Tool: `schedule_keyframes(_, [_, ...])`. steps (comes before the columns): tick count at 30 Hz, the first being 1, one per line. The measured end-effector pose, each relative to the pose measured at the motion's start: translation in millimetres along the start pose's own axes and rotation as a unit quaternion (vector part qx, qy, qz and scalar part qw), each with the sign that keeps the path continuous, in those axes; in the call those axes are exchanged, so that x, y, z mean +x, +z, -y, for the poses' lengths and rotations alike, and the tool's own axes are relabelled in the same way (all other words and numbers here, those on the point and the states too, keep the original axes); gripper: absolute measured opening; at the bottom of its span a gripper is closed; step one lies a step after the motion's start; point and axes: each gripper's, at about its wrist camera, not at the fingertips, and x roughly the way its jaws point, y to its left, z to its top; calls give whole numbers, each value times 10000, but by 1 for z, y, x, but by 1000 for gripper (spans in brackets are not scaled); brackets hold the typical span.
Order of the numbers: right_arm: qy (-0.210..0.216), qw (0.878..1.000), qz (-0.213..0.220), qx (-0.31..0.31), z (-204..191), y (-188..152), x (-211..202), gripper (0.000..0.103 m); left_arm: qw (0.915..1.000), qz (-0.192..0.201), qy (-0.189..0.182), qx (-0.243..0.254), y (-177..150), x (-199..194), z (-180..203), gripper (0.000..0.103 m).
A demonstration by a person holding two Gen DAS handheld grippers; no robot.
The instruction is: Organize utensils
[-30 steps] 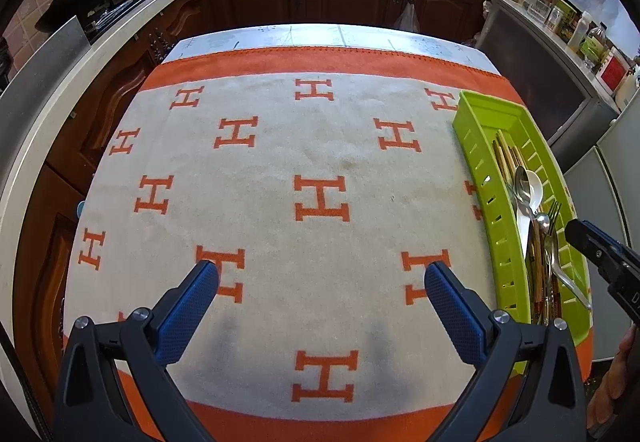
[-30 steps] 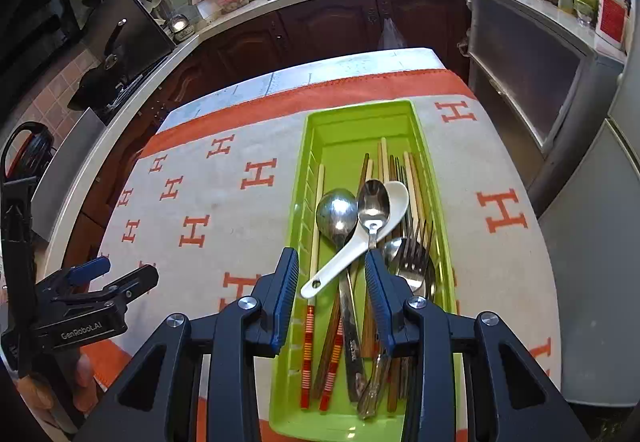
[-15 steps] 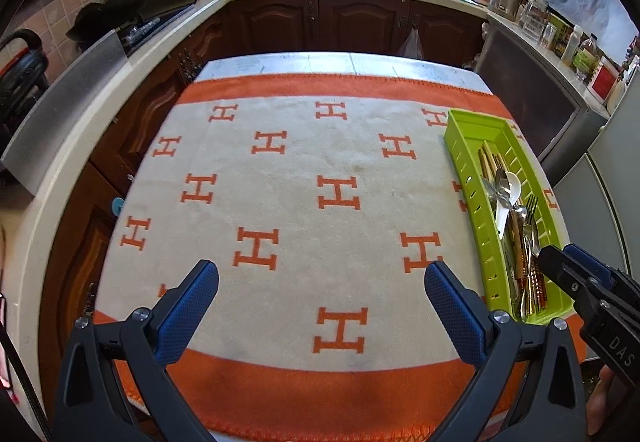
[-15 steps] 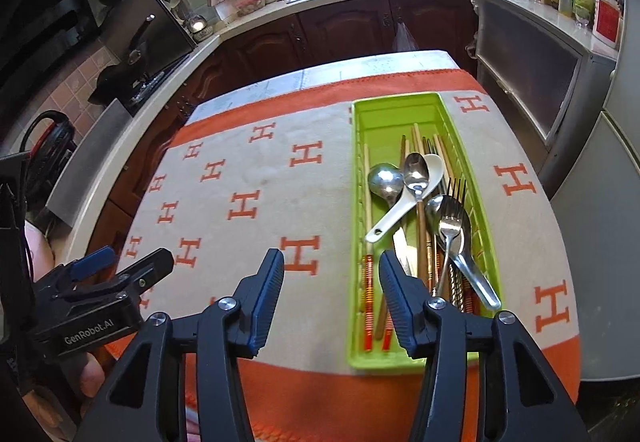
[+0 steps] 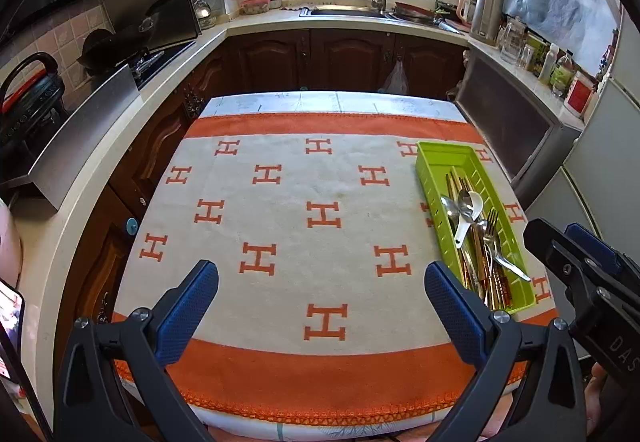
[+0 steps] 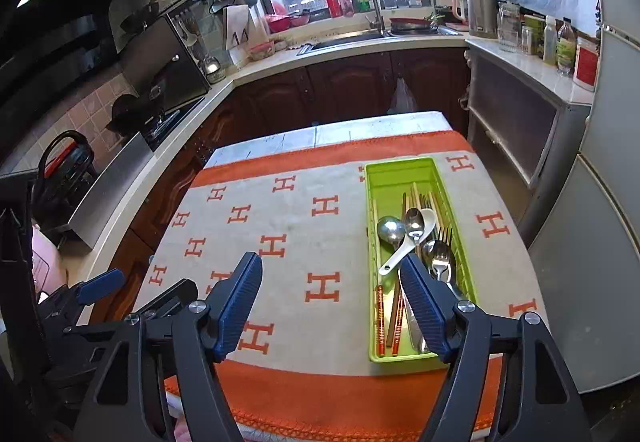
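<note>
A lime green tray [image 5: 430, 178] [image 6: 390, 172] lies on the right side of the table and holds spoons, forks and chopsticks in a loose pile. A white ceramic spoon [image 6: 406, 246] [image 5: 466, 218] lies across the metal spoons [image 6: 390, 230]. Red-tipped chopsticks [image 6: 379, 320] lie along the tray's left side. My left gripper [image 5: 322, 296] is open and empty above the table's near edge. My right gripper [image 6: 332, 296] is open and empty, above the near edge just left of the tray. It also shows in the left wrist view [image 5: 580, 262].
The table carries a white cloth [image 5: 304, 234] with orange H marks and an orange border. Dark wood cabinets, a sink [image 5: 348, 12] and a stove [image 5: 152, 58] ring the table. A fridge [image 6: 600, 242] stands close on the right.
Both grippers have pulled back and up from the table, so more of the kitchen shows. My right gripper has opened wider and moved off the tray to its left.
</note>
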Motion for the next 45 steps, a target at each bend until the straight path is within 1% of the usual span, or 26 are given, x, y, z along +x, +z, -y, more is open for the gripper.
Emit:
schedule_keyframes(4, [-37,9999,115,-50,-2,1,-11,74,9996,207,177,51,-1,-8,3,102])
schedule_keyframes(7, [-62,9998,162,-65,-2,1,-15,74,9994,253,242,21,-1,-11,1,102])
schedule_keyframes(18, [-71,9998,130,-135,-6,0,-16,74,9992,167,212,-299,0,-7,-12,102])
schedule_keyframes(25, [-45,9998,76,-172,-5,1,-6,74,9991,159,202,-341,-1,-6,-14,102])
schedule_keyframes(45, [-41,9999,26,-135,-6,-2,-3,74,9990,189,185,-362,-3,-8,-13,102])
